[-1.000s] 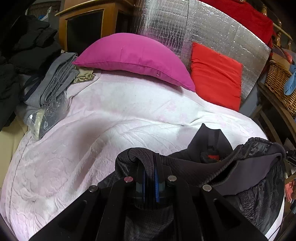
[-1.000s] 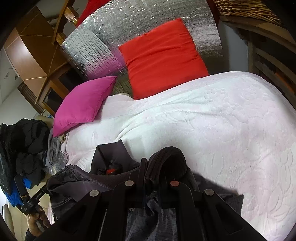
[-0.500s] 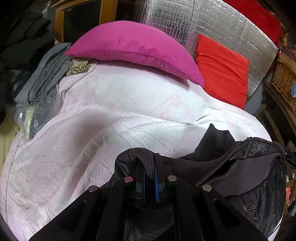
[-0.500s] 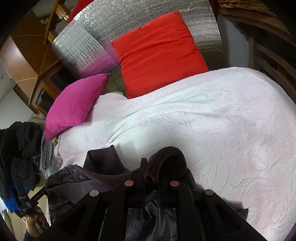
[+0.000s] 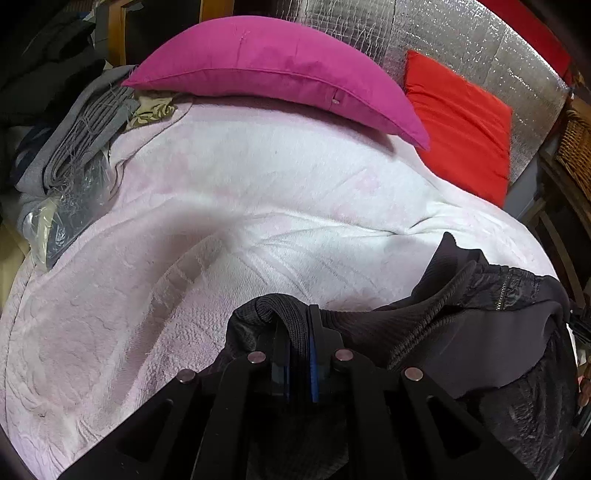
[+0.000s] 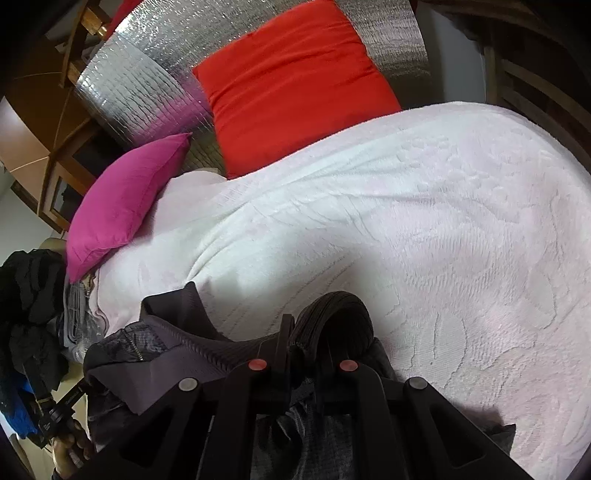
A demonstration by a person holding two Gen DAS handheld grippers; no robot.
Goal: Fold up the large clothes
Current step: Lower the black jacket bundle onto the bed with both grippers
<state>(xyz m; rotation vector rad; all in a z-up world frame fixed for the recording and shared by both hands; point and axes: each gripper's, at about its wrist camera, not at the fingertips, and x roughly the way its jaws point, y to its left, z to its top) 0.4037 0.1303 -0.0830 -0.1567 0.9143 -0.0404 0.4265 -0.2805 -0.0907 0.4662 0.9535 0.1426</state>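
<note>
A large dark jacket [image 5: 480,332] with a ribbed hem and zipper hangs stretched between my two grippers above the pale pink bedspread [image 5: 229,206]. My left gripper [image 5: 295,332] is shut on a ribbed corner of the jacket. My right gripper [image 6: 303,332] is shut on the other ribbed corner [image 6: 336,310], with the jacket [image 6: 177,354] trailing left toward the other hand. Most of the jacket hangs below the cameras, hidden.
A magenta pillow [image 5: 280,77] and a red pillow [image 5: 461,122] lean on a silver foil panel [image 5: 461,33] at the bed's head. Folded grey clothes [image 5: 81,125] and a plastic bag [image 5: 62,221] lie at the left edge. A wicker basket [image 5: 580,147] stands right.
Both grippers have moved forward over the bed toward the pillows, carrying the jacket. The grip on the jacket is unchanged.
</note>
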